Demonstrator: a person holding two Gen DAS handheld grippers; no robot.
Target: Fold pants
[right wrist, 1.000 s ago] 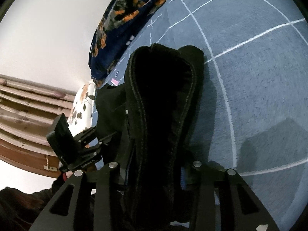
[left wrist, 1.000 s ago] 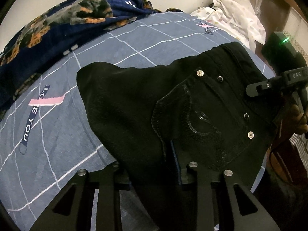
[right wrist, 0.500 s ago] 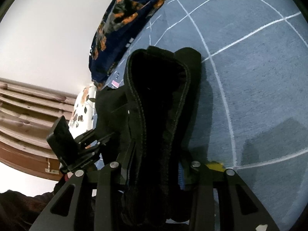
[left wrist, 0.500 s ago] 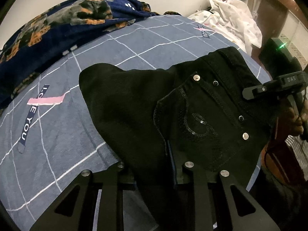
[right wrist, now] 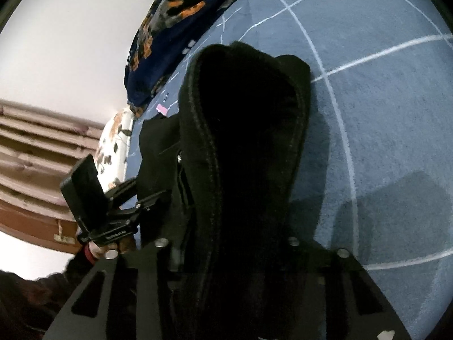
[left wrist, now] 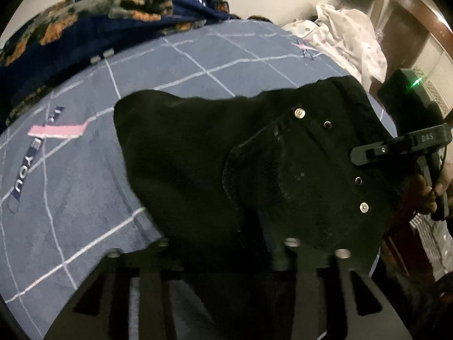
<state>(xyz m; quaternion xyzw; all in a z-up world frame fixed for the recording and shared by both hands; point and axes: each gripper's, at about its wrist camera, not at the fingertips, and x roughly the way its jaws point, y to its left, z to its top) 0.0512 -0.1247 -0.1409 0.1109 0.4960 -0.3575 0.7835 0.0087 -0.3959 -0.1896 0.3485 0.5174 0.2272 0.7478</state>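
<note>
Black pants point(left wrist: 198, 164) with a studded back pocket point(left wrist: 300, 175) lie bunched on a blue checked bedsheet point(left wrist: 85, 192). My left gripper point(left wrist: 226, 249) is shut on the near edge of the pants; dark cloth fills the gap between its fingers. In the right wrist view the pants point(right wrist: 249, 141) rise as a thick folded bundle with a stitched seam, and my right gripper point(right wrist: 226, 246) is shut on that bundle. The right gripper's body point(left wrist: 407, 144) shows at the pants' right edge in the left wrist view, the left gripper's body point(right wrist: 113, 209) at the left in the right wrist view.
A dark blue floral blanket point(left wrist: 85, 22) is heaped along the far side of the bed. White patterned cloth point(left wrist: 348, 39) lies at the far right corner. A floral pillow point(right wrist: 113, 147) sits by a wooden headboard point(right wrist: 36, 153). The sheet point(right wrist: 382, 113) stretches to the right.
The left wrist view has shifted slightly, with the pants' pocket now a little higher and further right. Both grips hold the same cloth as before.
</note>
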